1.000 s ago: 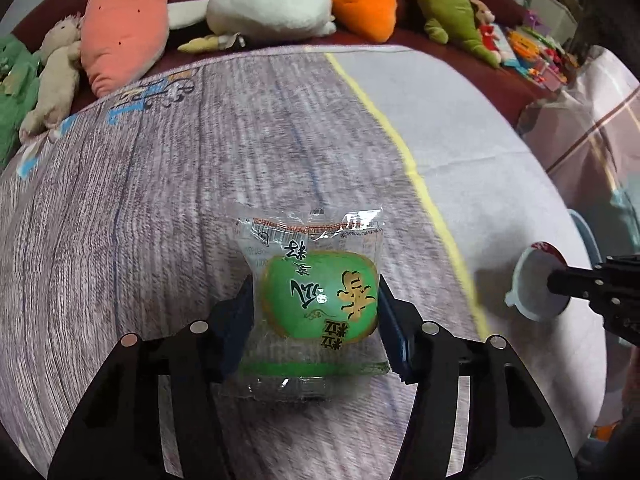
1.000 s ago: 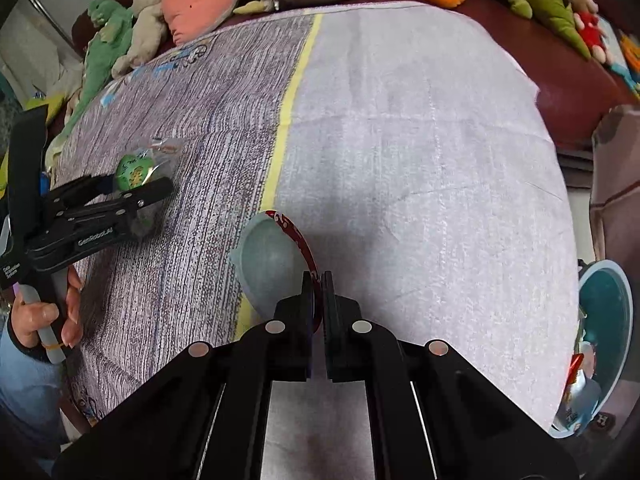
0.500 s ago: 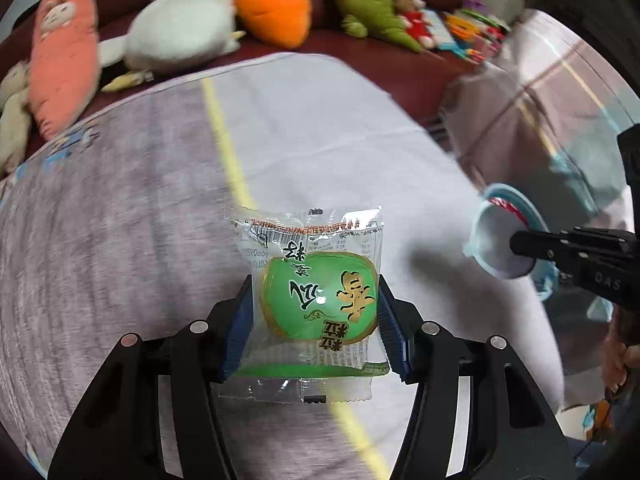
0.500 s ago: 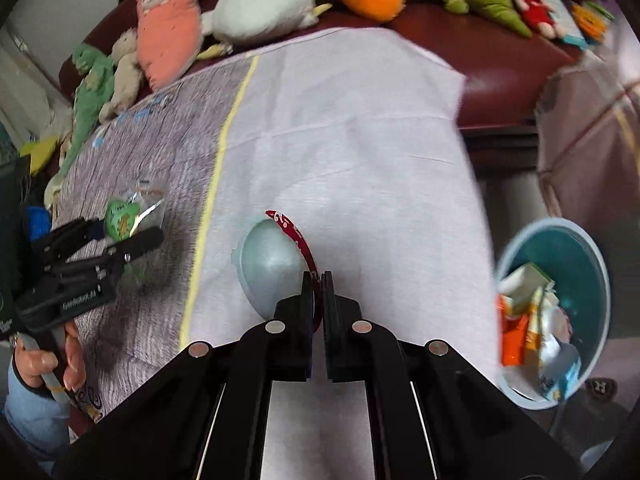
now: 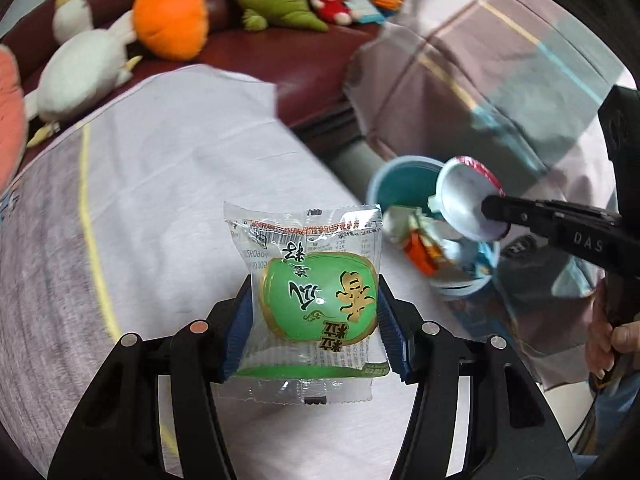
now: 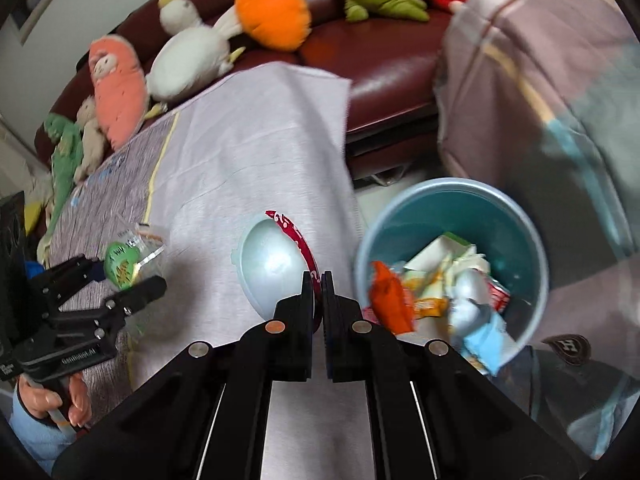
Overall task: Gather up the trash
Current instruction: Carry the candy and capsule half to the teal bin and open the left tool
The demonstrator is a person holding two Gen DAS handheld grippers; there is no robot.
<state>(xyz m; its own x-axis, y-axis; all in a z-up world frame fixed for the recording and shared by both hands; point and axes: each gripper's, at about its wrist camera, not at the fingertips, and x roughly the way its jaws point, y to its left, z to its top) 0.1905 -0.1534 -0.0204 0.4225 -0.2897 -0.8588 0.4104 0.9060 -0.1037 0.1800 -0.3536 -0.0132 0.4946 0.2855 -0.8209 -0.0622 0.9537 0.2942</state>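
Note:
My left gripper (image 5: 316,312) is shut on a clear snack packet with a green round label (image 5: 316,292), held above the pale cloth of the table (image 5: 180,184). The same packet (image 6: 122,262) and left gripper (image 6: 120,280) show at the left of the right wrist view. My right gripper (image 6: 318,280) is shut on the red rim of a pale round cup lid (image 6: 272,268), carried near the table's right edge. In the left wrist view that lid (image 5: 466,204) hangs over a teal bin (image 5: 404,184). The bin (image 6: 460,216) holds several wrappers.
A dark red sofa (image 6: 384,68) behind the table carries plush toys, among them an orange one (image 6: 272,12) and a white one (image 6: 188,60). A pink checked cloth (image 6: 540,52) drapes furniture to the right of the bin. A hand (image 5: 612,340) grips the right tool.
Both grippers have swung to the right across the table with their loads and rolled. The bin has come fully into view, and the lid now hangs close to it.

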